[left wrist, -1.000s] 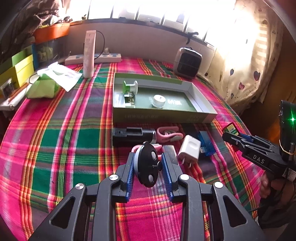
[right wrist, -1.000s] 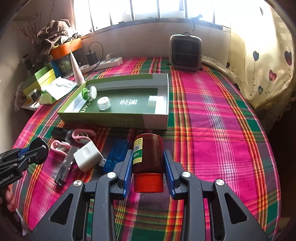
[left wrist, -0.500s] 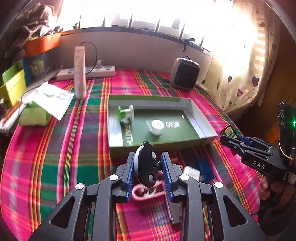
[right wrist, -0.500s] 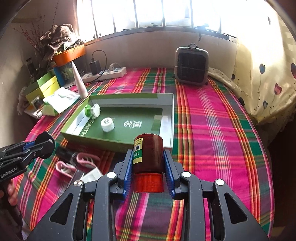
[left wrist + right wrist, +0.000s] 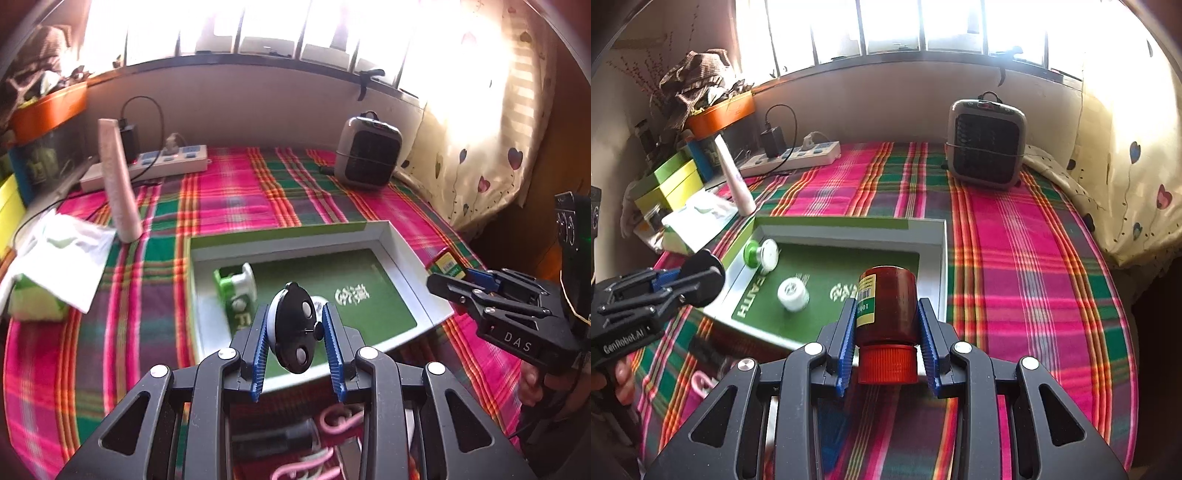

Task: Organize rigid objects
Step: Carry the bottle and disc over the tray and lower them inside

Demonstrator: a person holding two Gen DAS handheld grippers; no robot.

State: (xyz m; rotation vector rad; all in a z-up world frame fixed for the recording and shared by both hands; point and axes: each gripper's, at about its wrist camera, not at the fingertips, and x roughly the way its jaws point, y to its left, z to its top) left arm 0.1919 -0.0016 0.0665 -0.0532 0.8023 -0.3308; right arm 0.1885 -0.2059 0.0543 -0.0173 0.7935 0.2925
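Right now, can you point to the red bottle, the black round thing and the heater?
red bottle [image 5: 890,295], right wrist view, brown body.
black round thing [image 5: 295,326], left wrist view, face.
heater [image 5: 986,146], right wrist view, front grille.

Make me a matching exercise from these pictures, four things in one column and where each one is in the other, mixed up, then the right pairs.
Things
1. brown bottle with orange cap
2. black disc
3. small white cap
4. space heater

Places
A. at the back of the table near the curtain
B. between the left gripper's pads
C. lying on the green tray floor
D. clamped in the right gripper

Pairs: 1-D, 2-B, 3-C, 4-A
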